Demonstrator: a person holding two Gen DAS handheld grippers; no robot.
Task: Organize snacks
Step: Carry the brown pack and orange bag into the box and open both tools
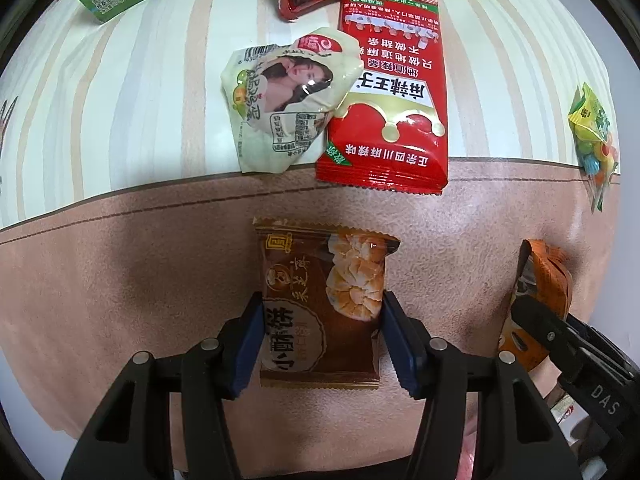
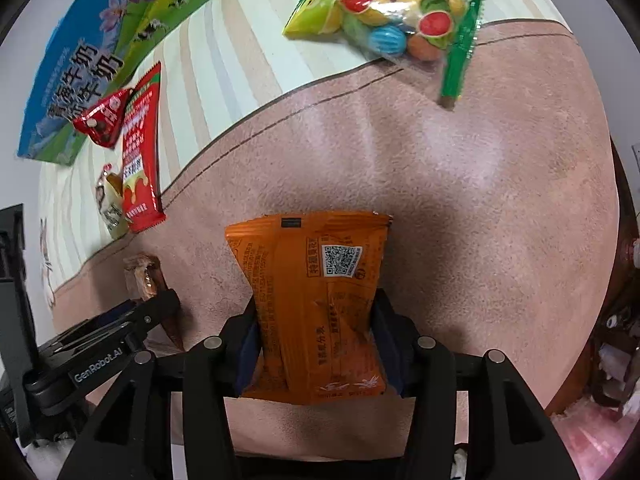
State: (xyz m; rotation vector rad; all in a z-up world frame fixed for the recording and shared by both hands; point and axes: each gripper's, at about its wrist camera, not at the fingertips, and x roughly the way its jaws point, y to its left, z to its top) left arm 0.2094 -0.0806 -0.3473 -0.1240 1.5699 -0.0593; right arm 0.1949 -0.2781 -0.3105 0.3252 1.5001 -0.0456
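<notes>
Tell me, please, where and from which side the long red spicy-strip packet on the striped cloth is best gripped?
I would take the red packet across its narrow width near the lower sealed end, coming straight down. It lies flat, its right edge is free, but the white egg packet touches its left edge higher up.

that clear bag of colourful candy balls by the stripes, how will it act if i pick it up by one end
The candy bag would probably sag, since its clear film looks thin and wrinkled. The round balls lie loose inside, so they would likely roll toward the low end and shift its weight. The glossy film may slip in a light pinch; the flat green sealed edge looks safer.
</notes>
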